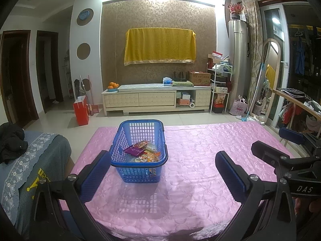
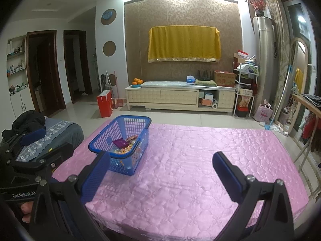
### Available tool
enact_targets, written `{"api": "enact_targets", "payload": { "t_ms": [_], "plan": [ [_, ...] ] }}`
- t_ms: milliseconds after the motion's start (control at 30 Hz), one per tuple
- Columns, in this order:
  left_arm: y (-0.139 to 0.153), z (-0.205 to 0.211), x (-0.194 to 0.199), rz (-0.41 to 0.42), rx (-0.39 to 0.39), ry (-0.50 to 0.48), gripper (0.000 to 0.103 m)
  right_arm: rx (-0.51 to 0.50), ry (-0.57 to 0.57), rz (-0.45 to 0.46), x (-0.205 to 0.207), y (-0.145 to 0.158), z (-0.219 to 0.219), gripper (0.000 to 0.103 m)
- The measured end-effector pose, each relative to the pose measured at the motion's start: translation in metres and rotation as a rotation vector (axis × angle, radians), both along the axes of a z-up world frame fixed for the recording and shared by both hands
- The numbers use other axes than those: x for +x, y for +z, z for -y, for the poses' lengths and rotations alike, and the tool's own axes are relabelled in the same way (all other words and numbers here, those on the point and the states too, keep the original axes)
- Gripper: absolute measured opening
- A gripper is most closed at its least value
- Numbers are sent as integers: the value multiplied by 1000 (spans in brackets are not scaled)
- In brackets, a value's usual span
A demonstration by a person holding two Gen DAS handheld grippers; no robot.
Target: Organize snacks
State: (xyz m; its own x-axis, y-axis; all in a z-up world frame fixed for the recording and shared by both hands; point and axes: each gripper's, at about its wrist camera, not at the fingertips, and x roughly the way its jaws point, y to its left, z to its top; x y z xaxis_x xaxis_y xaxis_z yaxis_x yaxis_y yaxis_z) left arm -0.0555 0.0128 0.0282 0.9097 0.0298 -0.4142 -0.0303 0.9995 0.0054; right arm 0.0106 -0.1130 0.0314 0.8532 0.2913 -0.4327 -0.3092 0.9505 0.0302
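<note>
On the pink table (image 1: 200, 160), snack packets (image 1: 144, 152) in the blue basket (image 1: 138, 140) looked light, crinkly, best pinched by edges; left gripper (image 1: 162, 172) and right gripper (image 2: 160, 172) gaped wide, empty

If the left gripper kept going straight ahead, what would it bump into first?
Probably the blue plastic mesh basket holding snack packets. It sits on the pink quilted table cover, a little left of centre between the open left gripper fingers. Height is hard to judge, so it might pass above.
</note>
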Motion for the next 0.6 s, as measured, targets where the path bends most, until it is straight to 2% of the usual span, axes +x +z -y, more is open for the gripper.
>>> {"api": "enact_targets", "payload": {
  "t_ms": [600],
  "plan": [
    [0, 1, -4, -4, -5, 0, 103, 2, -1, 1, -5, 1, 1, 103]
  ]
}}
